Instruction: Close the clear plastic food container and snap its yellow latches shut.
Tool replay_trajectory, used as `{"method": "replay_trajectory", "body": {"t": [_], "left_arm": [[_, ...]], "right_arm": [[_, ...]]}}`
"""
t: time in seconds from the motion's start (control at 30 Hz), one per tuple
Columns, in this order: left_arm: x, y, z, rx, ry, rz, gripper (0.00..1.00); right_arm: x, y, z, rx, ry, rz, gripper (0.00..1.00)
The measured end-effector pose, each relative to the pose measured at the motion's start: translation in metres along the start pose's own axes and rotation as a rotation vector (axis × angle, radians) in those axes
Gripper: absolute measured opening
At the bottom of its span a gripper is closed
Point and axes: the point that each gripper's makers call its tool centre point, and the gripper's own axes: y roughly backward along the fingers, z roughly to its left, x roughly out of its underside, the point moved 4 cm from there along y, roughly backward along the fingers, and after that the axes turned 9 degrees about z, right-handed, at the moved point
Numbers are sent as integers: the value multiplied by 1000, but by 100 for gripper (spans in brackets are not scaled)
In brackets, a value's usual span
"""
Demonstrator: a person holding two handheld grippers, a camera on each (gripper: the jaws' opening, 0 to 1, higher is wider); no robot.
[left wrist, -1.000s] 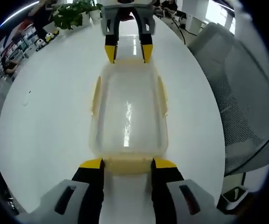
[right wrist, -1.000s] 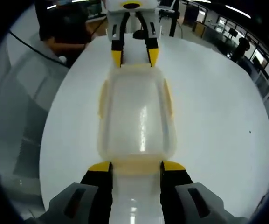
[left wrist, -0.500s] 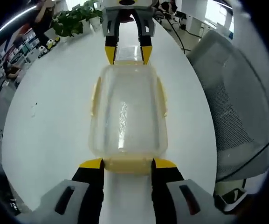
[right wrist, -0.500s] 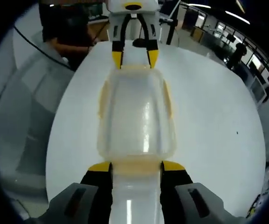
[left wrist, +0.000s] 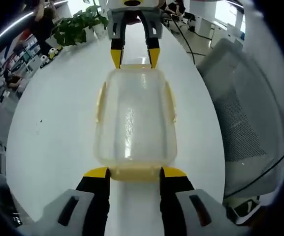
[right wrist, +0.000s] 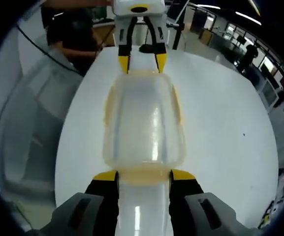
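Left gripper view: the left gripper (left wrist: 134,172) is spread wide, one jaw at each side of a yellow latch (left wrist: 134,174) on the near end of the clear container (left wrist: 134,118). At the far end, the right gripper (left wrist: 134,53) is set the same way. The container is seen above the white table (left wrist: 53,123). A grey chair (left wrist: 245,113) is beside the table.

No legible text, labels, brands or nos. anywhere in either view.
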Motion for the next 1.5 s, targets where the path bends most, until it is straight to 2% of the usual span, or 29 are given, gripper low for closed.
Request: {"method": "replay_trajectory", "body": {"t": [0.17,0.97,1.5], "left_arm": [[-12,1,-1,5,-1,-8,39],[-81,-11,-7,6,-8,-60,39],[-117,-20,-7,9,-4,-89,38]], "right_arm": [[9,9,2,-4,-8,-1,38],[73,36,7,-11,-8,14,38],[110,50,8,-8,-17,20,38]]}}
